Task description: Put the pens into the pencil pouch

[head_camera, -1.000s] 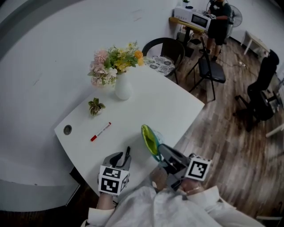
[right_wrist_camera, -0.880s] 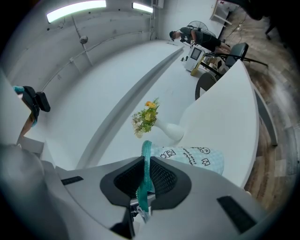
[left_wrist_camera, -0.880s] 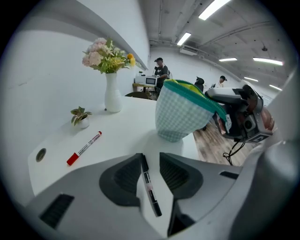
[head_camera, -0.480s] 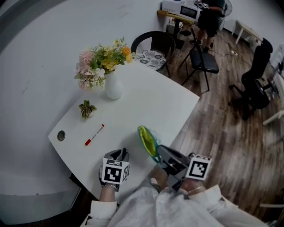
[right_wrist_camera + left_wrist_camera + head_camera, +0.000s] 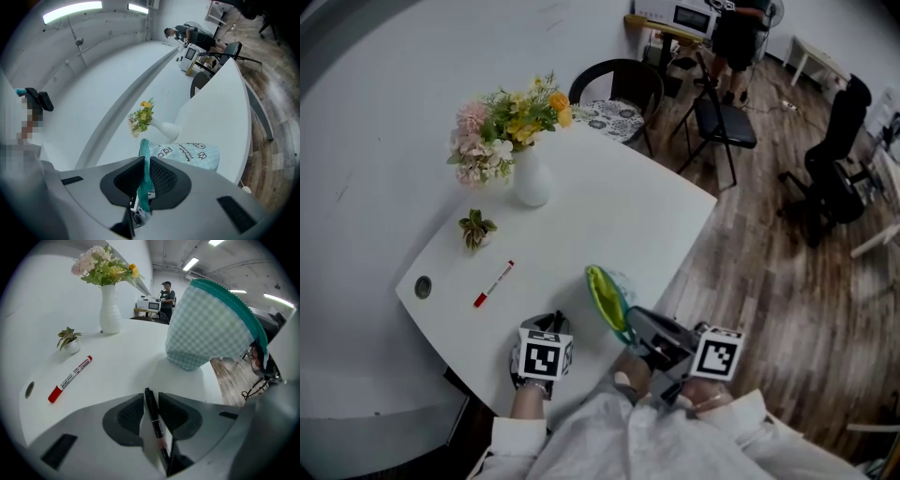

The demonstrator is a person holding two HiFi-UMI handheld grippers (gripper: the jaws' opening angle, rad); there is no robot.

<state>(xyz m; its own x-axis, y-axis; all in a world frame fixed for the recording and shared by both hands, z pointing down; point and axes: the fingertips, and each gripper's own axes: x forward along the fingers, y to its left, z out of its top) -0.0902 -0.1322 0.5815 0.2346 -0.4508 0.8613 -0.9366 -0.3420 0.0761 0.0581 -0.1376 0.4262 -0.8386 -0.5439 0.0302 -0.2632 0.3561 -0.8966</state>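
- Left gripper view: the black pen [image 5: 152,413] lies between the jaws of the left gripper [image 5: 151,398], which have just been closing. Its rear end vanishes down into the gripper's body.
- Head view: the marker cube [image 5: 545,356] covers most of that gripper's jaws, and the pen cannot be told apart from them.
- Right gripper view: the right gripper [image 5: 144,161], clamped on the pouch [image 5: 187,153], hides the pouch's near part. The print on the cloth is too small to read.
- Print on the red marker [image 5: 70,378] is too small to read.
- A person [image 5: 736,37] at the room's far end is cut by the top edge.
- A round fitting [image 5: 423,287] in the table [image 5: 609,216] is too small to identify.
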